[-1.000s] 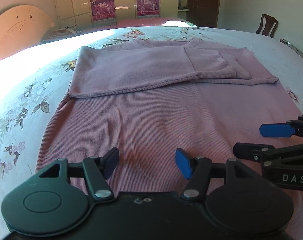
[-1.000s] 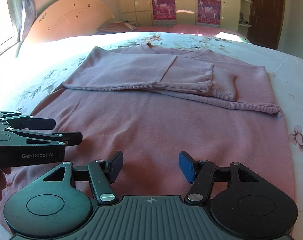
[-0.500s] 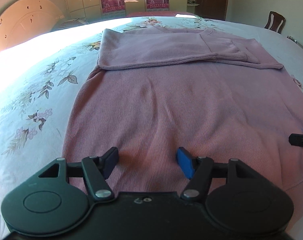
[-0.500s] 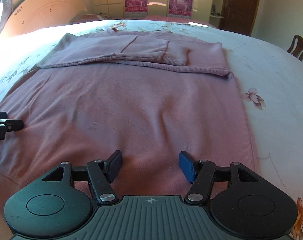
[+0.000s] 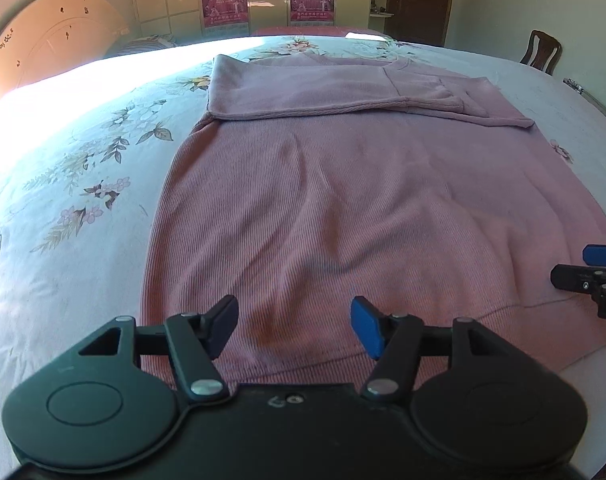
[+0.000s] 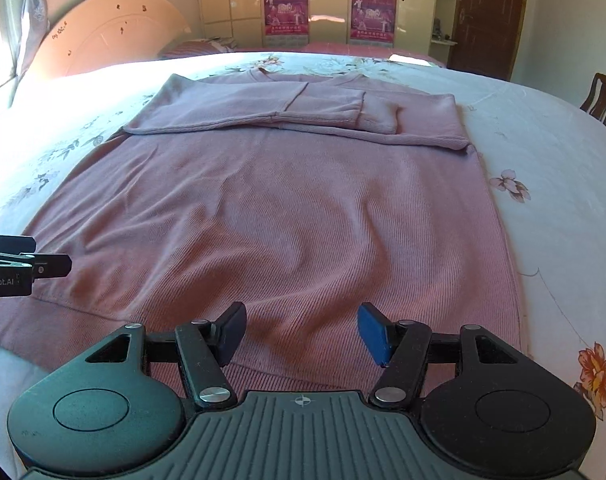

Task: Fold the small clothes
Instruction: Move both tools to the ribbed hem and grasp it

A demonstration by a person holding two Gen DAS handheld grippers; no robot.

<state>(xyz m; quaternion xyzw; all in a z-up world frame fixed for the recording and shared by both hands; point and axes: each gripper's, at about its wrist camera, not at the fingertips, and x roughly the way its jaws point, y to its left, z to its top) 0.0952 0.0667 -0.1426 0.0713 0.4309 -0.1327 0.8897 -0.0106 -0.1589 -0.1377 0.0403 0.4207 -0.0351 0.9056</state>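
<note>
Sunlight floods the bedroom from the left, so bright on the floral bedsheet that its pattern burns out to white near the rounded headboard. We move right to the pink sweater, spread flat across the middle of the bed, its ribbed knit lightly rippled, with soft creases running down the body. We see both sleeves folded in across the chest at the far end, one cuff lying over the other, and the ribbed hem nearest us. We have the left gripper hovering over the hem near the sweater's left corner, jaws apart with only cloth beneath and nothing pinched; they eased a little wider and came back in within the last moment. Further right, the right gripper hangs over the hem toward the right edge, jaws likewise parted and empty. Each gripper shows only as a clipped tip at the border of the other's view. Behind the bed, the posters on the wardrobe are too small to read, and a wooden chair at far right is half cut off.
</note>
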